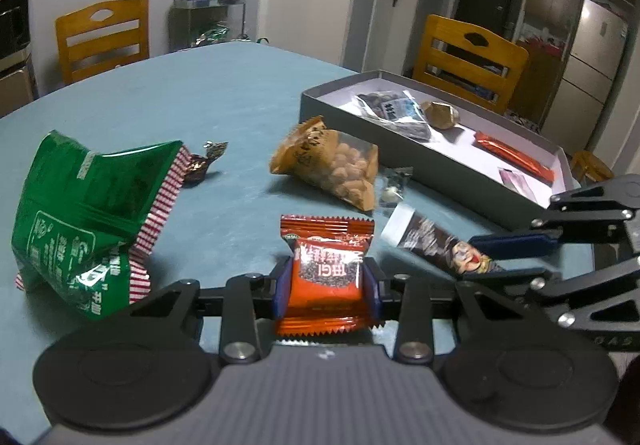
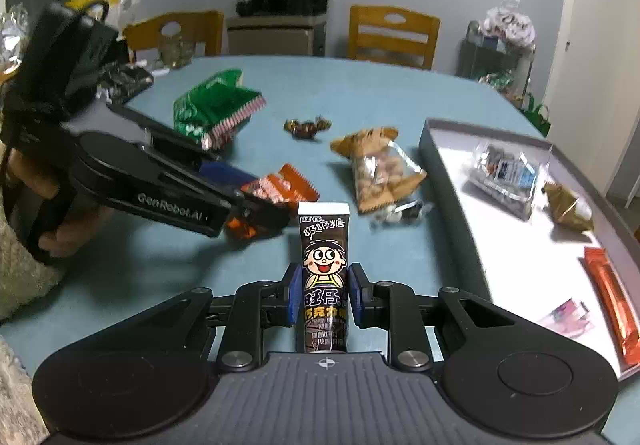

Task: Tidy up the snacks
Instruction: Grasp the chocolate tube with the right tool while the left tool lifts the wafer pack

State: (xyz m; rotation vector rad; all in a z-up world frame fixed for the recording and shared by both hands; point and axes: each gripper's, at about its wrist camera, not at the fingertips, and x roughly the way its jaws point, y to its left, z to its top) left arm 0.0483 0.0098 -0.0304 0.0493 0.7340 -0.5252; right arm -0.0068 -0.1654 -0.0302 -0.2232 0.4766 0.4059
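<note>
We hold the left gripper [image 1: 326,281] closed on the flat orange foil sachet [image 1: 325,277]; the right gripper [image 2: 323,295] grips the black cartoon-printed tube [image 2: 324,277] — both above the teal table [image 1: 200,105]; we release each flat inside the grey shallow tray [image 2: 430,141].

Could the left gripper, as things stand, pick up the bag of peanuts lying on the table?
Probably not yet. The left gripper is already shut on the orange packet, so its jaws are occupied. The path itself looks free: the bag of peanuts lies just ahead on the table, nothing between.
</note>
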